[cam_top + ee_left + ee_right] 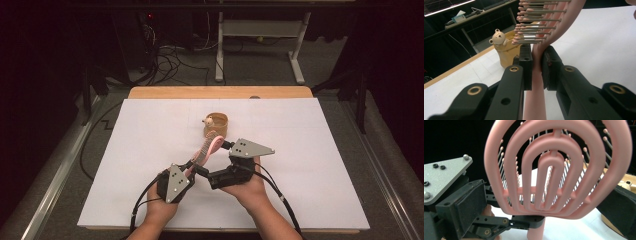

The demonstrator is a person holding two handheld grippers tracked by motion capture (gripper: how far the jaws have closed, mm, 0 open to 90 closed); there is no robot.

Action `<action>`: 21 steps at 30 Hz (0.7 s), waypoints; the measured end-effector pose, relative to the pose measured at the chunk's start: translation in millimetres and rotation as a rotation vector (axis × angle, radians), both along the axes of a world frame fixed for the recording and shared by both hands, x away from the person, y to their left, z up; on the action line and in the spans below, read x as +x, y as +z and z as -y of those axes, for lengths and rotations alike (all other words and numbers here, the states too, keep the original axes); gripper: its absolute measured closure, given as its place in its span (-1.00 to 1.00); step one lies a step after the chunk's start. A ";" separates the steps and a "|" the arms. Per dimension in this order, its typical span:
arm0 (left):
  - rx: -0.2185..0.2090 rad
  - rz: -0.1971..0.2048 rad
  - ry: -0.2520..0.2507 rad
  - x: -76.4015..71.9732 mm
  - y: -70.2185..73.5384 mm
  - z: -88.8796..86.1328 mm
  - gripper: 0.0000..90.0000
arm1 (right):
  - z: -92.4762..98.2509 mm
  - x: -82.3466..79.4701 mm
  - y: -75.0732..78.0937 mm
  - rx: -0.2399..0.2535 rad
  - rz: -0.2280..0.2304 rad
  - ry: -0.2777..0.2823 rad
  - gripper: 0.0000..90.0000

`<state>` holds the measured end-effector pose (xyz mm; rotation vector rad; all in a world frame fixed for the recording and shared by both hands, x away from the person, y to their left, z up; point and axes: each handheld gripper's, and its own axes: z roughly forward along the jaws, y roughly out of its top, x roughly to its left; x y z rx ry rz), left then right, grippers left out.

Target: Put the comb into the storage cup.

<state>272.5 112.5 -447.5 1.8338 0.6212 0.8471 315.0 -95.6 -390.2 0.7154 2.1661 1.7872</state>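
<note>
A pink vented hairbrush (pixel 207 147) with metal bristles is held up over the white tabletop (pixel 310 165). My left gripper (pixel 194 167) is shut on its handle (pixel 536 75), just below the head. In the right gripper view the brush head (pixel 556 170) stands between my right gripper's (pixel 541 205) jaws, and the pads (pixel 464 202) lie against its two side rims. A tan cup (pixel 216 124) with a small bear figure (pixel 498 38) on its rim stands just beyond the brush.
The white surface lies on a wooden table whose far edge (pixel 220 92) shows. Behind it are a desk frame (pixel 260 30) and floor cables (pixel 170 60) in the dark. The tan cup (pixel 621 220) is close to my right jaw.
</note>
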 end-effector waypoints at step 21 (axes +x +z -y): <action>0.005 0.006 0.008 -2.1 1.0 1.8 0.79 | -1.8 2.5 -0.7 0.030 -0.013 -0.019 -0.89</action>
